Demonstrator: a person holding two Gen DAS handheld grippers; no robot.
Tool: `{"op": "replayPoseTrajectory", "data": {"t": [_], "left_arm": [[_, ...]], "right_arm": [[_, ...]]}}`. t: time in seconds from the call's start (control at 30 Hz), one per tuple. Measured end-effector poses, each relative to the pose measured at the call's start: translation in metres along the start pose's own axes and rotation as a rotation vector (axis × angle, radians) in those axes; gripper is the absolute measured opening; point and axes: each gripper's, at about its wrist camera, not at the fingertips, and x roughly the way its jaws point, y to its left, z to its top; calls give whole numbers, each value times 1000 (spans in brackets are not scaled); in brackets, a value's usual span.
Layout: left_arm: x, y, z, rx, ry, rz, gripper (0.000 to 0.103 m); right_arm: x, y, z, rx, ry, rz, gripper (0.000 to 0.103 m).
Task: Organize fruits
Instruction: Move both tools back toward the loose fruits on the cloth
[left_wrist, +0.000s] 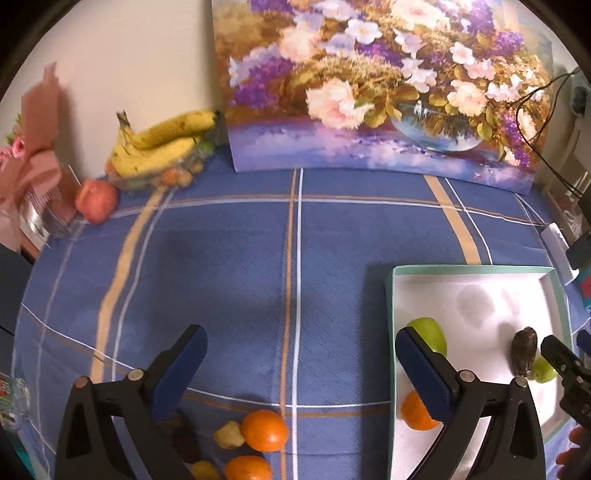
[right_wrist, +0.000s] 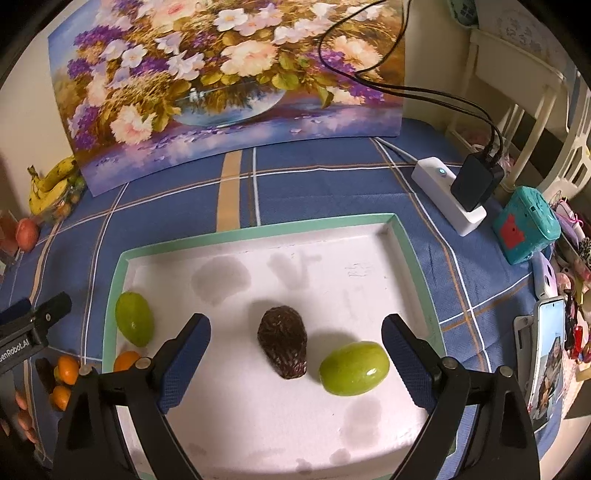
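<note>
Both tools are held wide apart, nothing gripped. In the right wrist view, the right gripper (right_wrist: 295, 334) is spread over the white tray (right_wrist: 258, 226) at frame centre, where a dark avocado (right_wrist: 283, 345) is seen beside a green fruit (right_wrist: 354, 368). In the left wrist view, the left gripper (left_wrist: 301, 352) is hung over the blue cloth (left_wrist: 229, 266); loose oranges (left_wrist: 264, 430) are spotted bottom centre.
</note>
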Motion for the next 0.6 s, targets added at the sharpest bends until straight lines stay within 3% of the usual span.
{"op": "replayPoseTrajectory", "data": {"t": [0.1, 0.3, 0.6], "left_arm": [[-5, -3, -1, 21, -12, 57, 103], [-15, 0, -6, -7, -7, 92, 103], [-27, 20, -20, -37, 27, 62, 103]], "right_arm": [[-4, 8, -3, -19, 2, 9, 94], [-14, 19, -8, -38, 0, 6, 94], [-32, 42, -18, -97, -18, 7, 94]]}}
